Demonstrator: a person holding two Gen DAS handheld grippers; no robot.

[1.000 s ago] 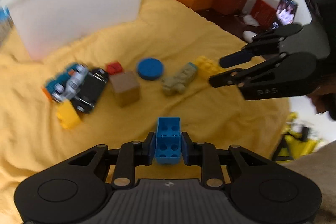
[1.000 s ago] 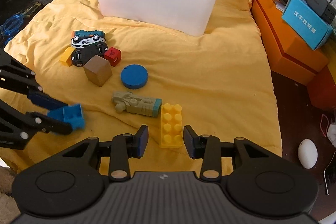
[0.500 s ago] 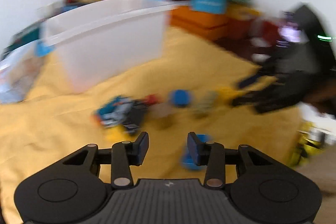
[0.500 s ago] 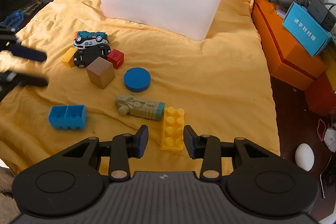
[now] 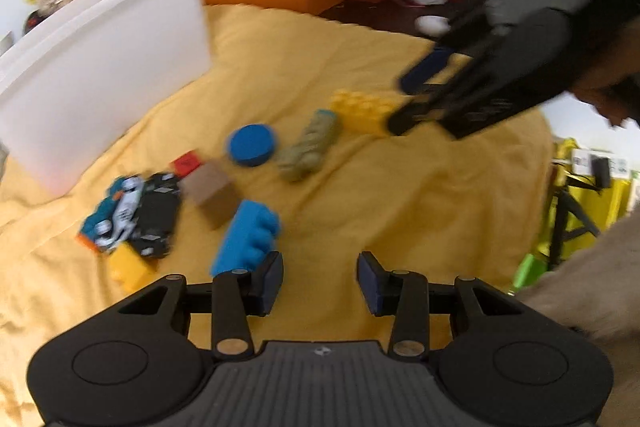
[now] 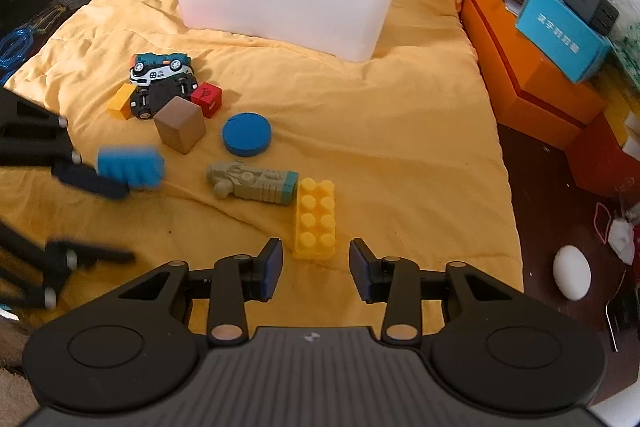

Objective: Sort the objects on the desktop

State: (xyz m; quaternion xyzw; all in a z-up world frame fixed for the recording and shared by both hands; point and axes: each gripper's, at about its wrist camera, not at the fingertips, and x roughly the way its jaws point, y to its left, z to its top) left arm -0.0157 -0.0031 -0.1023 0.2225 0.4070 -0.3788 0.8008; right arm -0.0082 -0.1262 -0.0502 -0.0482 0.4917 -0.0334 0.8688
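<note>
Two grippers are empty. At left in the right wrist view, the blue brick [image 6: 130,165] lies beside my left gripper [image 5: 320,279], whose jaws stand apart. Lower middle, my right gripper [image 6: 316,269] hovers half-wide over the yellow brick [image 6: 315,225]: light, stiff, probably best pinched across its smooth long sides.
</note>
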